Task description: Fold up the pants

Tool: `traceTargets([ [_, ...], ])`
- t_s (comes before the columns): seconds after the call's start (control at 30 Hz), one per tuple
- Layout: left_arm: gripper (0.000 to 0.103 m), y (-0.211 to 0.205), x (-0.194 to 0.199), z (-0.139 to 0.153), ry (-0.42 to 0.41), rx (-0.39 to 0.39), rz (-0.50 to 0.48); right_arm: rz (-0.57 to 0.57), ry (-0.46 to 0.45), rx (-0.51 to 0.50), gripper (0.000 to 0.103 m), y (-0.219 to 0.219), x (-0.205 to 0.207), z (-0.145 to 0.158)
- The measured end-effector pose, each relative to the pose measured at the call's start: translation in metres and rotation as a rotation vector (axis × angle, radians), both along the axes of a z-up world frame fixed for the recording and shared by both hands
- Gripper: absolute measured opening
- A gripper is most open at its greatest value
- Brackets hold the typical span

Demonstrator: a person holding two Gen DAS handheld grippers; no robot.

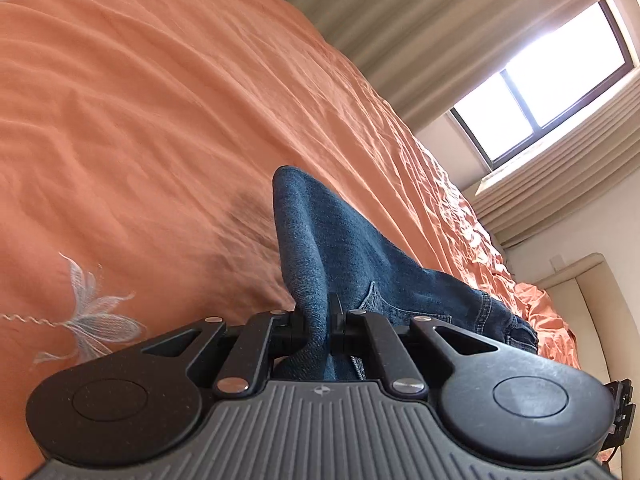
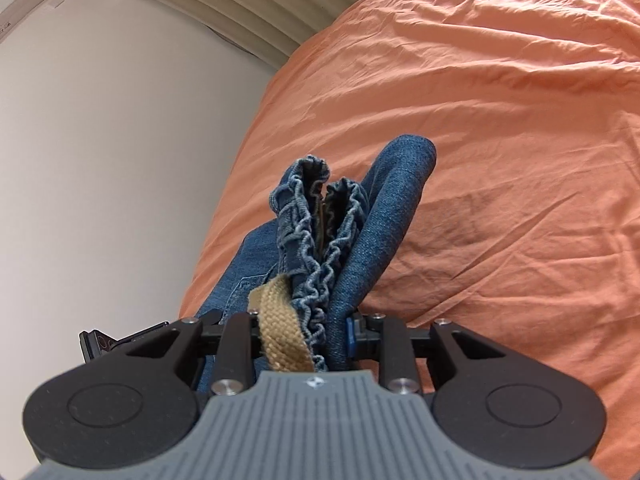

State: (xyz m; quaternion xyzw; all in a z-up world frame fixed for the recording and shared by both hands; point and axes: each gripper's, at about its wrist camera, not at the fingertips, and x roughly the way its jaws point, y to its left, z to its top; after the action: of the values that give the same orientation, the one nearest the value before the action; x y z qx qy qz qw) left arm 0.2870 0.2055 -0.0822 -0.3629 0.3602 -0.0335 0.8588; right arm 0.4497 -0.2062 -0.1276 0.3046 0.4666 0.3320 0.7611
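While the pants [image 1: 332, 248] are clamped between the jaws of the left gripper [image 1: 320, 326] and right gripper [image 2: 308, 332], they hang above the bed [image 1: 140, 120]. The denim is judged soft and moderately heavy; the gathered waistband [image 2: 320, 216] ahead of the right jaws offers firm purchase.

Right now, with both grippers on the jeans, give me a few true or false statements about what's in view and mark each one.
1. The left gripper is shut on the jeans. True.
2. The bedspread is green. False: it is orange.
3. A tan drawstring lies by the gathered waistband at the right gripper. True.
4. The jeans lie spread flat on the bed. False: both grippers pinch them, and the cloth stands bunched above the bedspread.
5. A window shows in the left wrist view. True.
6. The right gripper is open and holds nothing. False: it is shut on the jeans at the waistband.
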Motion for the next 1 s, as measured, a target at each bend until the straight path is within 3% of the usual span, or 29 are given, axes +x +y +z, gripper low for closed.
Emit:
traceTargets([
  [0.27, 0.006, 0.043, 0.004, 0.015, -0.040, 0.120, 0.074, 0.017, -0.010, 0.061, 0.022, 0.066, 0.019, -0.018],
  [0.43, 0.006, 0.064, 0.010, 0.004, -0.043, 0.161, 0.107, 0.017, 0.018, 0.084, 0.022, 0.097, 0.034, -0.043],
  [0.73, 0.007, 0.087, 0.017, -0.052, 0.042, 0.161, 0.123, -0.037, 0.155, -0.028, 0.023, 0.097, 0.043, -0.099],
  [1.0, 0.010, 0.079, 0.029, -0.064, 0.089, 0.243, 0.098, -0.057, 0.133, -0.191, 0.033, 0.118, 0.046, -0.104],
])
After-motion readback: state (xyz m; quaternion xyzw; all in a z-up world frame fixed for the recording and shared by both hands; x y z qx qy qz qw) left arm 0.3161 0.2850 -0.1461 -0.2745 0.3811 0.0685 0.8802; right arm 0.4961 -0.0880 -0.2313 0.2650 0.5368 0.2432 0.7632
